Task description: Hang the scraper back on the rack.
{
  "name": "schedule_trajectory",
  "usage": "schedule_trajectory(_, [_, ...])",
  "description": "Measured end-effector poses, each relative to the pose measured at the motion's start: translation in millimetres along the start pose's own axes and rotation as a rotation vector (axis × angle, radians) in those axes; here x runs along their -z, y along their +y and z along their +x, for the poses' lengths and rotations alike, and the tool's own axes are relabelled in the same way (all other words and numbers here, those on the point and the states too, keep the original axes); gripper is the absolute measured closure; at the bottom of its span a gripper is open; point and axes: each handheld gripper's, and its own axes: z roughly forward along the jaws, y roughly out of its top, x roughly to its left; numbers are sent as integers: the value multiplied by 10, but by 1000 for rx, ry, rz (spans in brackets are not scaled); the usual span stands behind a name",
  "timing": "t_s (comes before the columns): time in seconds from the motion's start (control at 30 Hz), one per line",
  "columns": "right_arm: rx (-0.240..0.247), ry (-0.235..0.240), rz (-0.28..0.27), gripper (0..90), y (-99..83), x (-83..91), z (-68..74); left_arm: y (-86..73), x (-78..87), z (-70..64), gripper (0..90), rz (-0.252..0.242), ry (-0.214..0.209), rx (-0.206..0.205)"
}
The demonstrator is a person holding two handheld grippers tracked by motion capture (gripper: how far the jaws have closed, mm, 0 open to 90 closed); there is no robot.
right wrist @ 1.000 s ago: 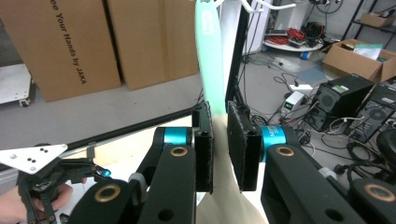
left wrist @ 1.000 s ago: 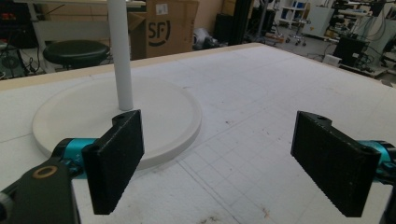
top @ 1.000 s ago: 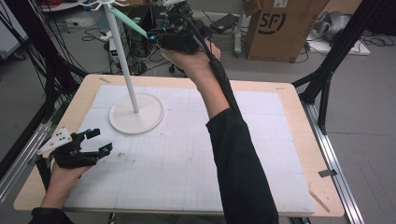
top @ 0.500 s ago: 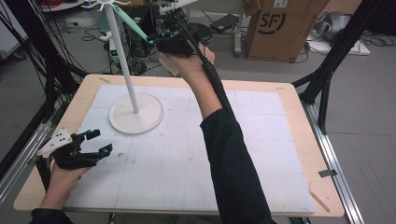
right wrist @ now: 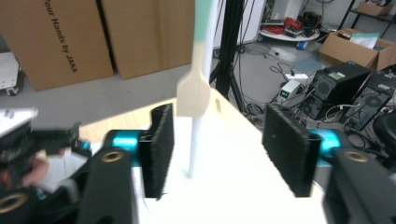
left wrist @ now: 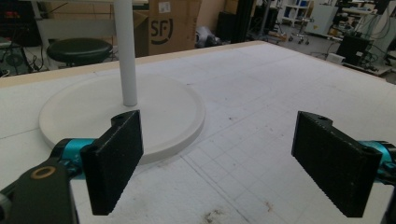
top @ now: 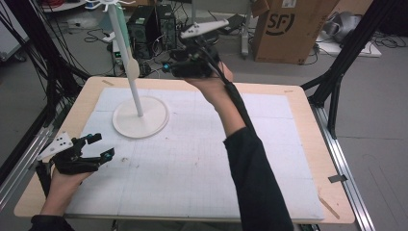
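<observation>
Two grippers, left gripper (top: pixel 98 147) and right gripper (right wrist: pixel 217 147) both spread, empty; one stand (top: pixel 140 117), one spatula (right wrist: pixel 195 88)

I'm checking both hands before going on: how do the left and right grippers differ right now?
The left gripper sits low over the white mat near the table's left edge; the right gripper is raised, beside the white stand pole. The left points at the round base, the right at the hanging spatula. Both are open and empty.

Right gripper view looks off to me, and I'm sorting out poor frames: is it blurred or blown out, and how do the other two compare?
Right gripper view: table blown out white, left edge smeared around the other hand. Left gripper view: sharp, evenly lit, mat grid readable. High view: soft but evenly exposed.
</observation>
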Motion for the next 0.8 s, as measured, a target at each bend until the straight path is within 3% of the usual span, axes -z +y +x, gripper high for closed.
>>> schedule_trajectory(0.17, [-13,-9,-17,290,-478,361,-76,-9,-31,13,165,14,4,-3])
schedule_trajectory(0.47, [-88,-66,-67,206,-1435,1073,-171,13,-20,26,162,17,21,-7])
schedule_trajectory(0.6, [-106,-93,-49,180,-1878,1292,-182,13,2,46,161,21,32,-11])
schedule_trajectory(0.8, [-185,-133,-54,161,-2515,1526,-175,6,36,78,161,22,51,-11])
